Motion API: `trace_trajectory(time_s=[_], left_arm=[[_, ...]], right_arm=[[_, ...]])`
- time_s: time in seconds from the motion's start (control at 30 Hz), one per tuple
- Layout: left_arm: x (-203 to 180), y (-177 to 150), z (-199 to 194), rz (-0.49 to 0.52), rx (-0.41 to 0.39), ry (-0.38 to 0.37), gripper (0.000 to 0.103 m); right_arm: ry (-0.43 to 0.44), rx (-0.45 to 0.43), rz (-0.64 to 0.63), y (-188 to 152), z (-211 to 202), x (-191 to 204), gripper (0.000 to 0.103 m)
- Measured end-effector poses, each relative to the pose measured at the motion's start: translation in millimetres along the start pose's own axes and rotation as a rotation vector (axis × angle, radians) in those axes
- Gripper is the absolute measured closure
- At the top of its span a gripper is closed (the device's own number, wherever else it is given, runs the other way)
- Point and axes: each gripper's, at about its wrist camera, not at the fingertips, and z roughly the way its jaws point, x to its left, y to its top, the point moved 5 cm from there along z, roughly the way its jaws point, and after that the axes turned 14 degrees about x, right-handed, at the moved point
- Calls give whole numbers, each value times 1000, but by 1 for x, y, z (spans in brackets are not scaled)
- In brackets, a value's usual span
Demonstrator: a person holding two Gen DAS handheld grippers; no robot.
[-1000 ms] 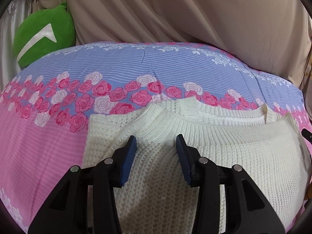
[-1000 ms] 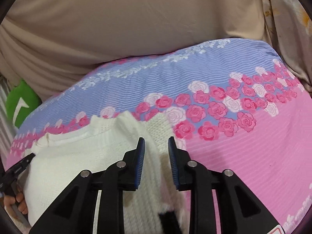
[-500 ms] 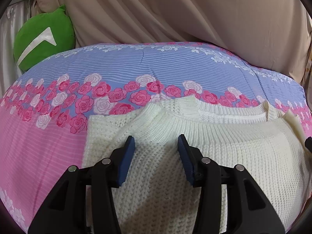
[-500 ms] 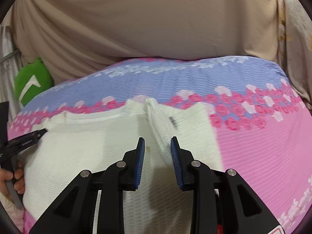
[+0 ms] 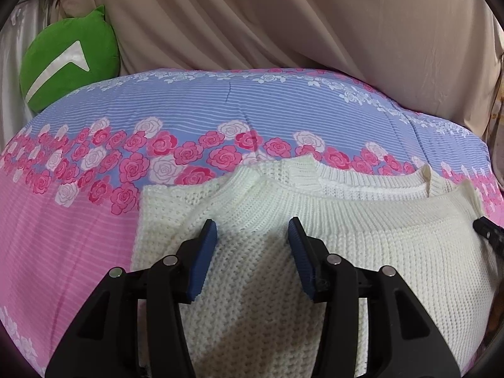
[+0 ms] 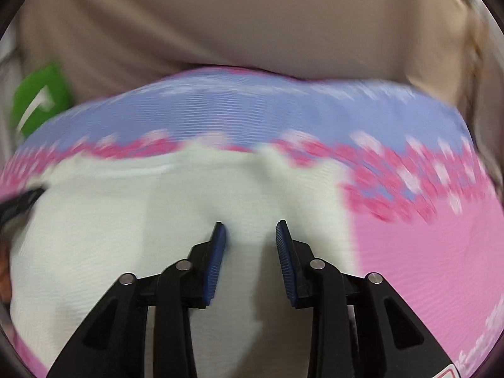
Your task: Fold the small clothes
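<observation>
A cream knitted sweater [image 5: 346, 252] lies flat on the bed with its neckline toward the far side. My left gripper [image 5: 252, 230] hangs open just over its left shoulder, pads apart with knit showing between them. The right wrist view is blurred by motion. In it, my right gripper [image 6: 251, 230] is low over the right part of the sweater [image 6: 110, 236], beside a raised fold. Its jaws are closing but still stand apart, with cloth under the gap. Its tip [image 5: 486, 231] shows at the sweater's right edge.
A pink and blue rose-print bedspread [image 5: 63, 236] covers the bed. A green cushion [image 5: 69, 60] sits at the far left. Beige drapery [image 5: 283, 15] hangs behind the bed. The left gripper and a hand [image 6: 22, 198] show at the left edge.
My right gripper has swung left from the sweater's right edge and sunk closer over the knit, blurring the view. The left gripper has stayed in place, open.
</observation>
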Motion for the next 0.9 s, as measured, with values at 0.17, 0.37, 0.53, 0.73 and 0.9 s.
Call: trace_trajectory(time_s=[0.17, 0.37, 0.53, 0.73, 0.9], left_arm=[[1, 0, -2, -6, -5, -9, 57], [17, -21, -52, -63, -48, 7, 34], [40, -69, -103, -131, -84, 57, 14], [72, -105, -81, -253, 46, -50, 14], [67, -108, -58, -285, 69, -79, 13]], right_arm=[[-31, -50, 55, -7, -25, 1, 88], [116, -60, -251, -46, -47, 125, 87], [180, 58, -449, -88, -15, 192, 87], [132, 40, -492, -105, -2, 206, 86], [131, 7, -495, -108, -4, 203, 86]])
